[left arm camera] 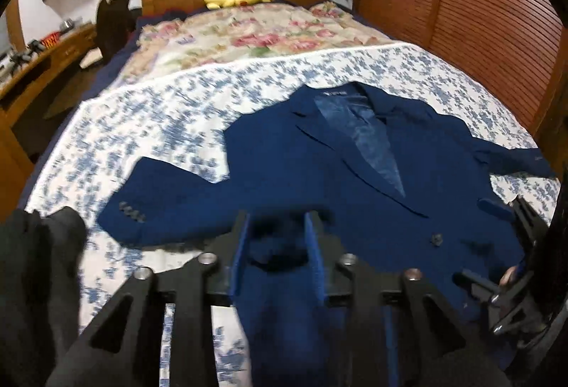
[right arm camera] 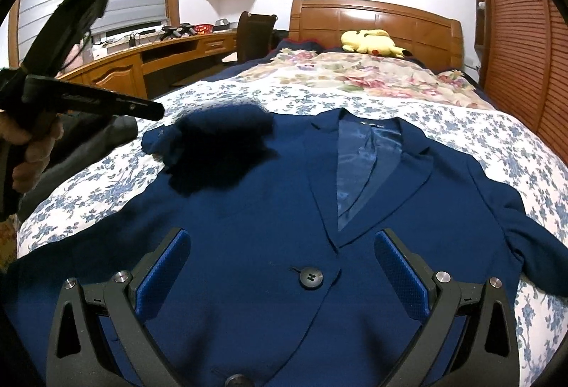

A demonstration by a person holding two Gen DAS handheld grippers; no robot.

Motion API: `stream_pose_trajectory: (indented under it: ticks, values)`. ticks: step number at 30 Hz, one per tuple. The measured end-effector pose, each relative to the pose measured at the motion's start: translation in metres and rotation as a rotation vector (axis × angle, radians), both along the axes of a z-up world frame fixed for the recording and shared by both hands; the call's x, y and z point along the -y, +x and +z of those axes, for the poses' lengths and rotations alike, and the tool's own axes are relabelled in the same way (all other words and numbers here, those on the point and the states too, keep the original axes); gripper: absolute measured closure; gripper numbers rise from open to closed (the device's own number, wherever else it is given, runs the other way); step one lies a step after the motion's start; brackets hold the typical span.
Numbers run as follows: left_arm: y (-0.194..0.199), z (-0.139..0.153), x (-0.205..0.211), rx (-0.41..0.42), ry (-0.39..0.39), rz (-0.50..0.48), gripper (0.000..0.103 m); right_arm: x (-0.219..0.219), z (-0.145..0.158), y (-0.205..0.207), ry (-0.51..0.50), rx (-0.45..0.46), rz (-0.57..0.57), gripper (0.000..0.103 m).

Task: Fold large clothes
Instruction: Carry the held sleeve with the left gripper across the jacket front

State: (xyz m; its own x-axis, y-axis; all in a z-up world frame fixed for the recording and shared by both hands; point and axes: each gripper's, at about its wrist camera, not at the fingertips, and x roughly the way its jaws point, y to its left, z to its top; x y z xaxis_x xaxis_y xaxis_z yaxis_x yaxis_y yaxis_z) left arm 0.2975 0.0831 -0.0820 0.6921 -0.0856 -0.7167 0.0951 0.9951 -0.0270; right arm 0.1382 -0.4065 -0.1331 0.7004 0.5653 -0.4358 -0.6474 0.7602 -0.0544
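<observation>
Left tool (left arm camera: 278,227) half-spread, right tool (right arm camera: 282,266) wide, both empty; a one-sided grab could rumple the jacket (right arm camera: 255,209).

navy blazer (right arm camera: 269,216) (blue satin lining) on white sheet (right arm camera: 461,138) with blue flowers.

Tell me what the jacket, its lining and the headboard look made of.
Jacket: matte navy woven cloth, probably a wool or polyester suiting; no sheen, crisp lapels. Lining: glossy, satin-like, likely synthetic; it catches the light. Headboard: varnished reddish-brown wood, grain and glare visible.
</observation>
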Motion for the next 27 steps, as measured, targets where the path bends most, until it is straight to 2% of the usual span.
stream_pose_trajectory:
  ticks: [2, 4, 6, 9, 12, 19, 26, 27]
  values:
    - [-0.003, -0.002, -0.012, 0.01, -0.013, 0.02, 0.065, -0.001, 0.0, -0.002, -0.003, 0.004, 0.004, 0.0]
    - [0.0, -0.007, -0.03, 0.01, -0.038, 0.054, 0.058, -0.002, -0.001, -0.003, -0.009, 0.002, 0.006, 0.0]
    - [0.007, -0.016, -0.048, -0.009, -0.052, 0.096, 0.046, -0.004, -0.002, -0.002, -0.015, -0.002, 0.008, 0.0]
    - [0.018, -0.033, -0.074, -0.031, -0.057, 0.154, 0.037, -0.007, -0.003, 0.0, -0.024, -0.008, 0.011, 0.0]
    - [0.032, -0.053, -0.098, -0.068, -0.059, 0.21, 0.036, -0.01, -0.005, 0.002, -0.032, -0.013, 0.013, 0.0]
    - [0.053, -0.089, -0.148, -0.139, -0.149, 0.343, 0.035, -0.014, -0.006, 0.005, -0.046, -0.027, 0.018, 0.0]
    - [0.064, -0.112, -0.167, -0.217, -0.269, 0.408, 0.035, -0.016, -0.008, 0.004, -0.057, -0.031, 0.022, 0.0]
    - [0.063, -0.113, -0.164, -0.21, -0.264, 0.412, 0.035, -0.017, -0.008, 0.004, -0.057, -0.031, 0.022, 0.0]
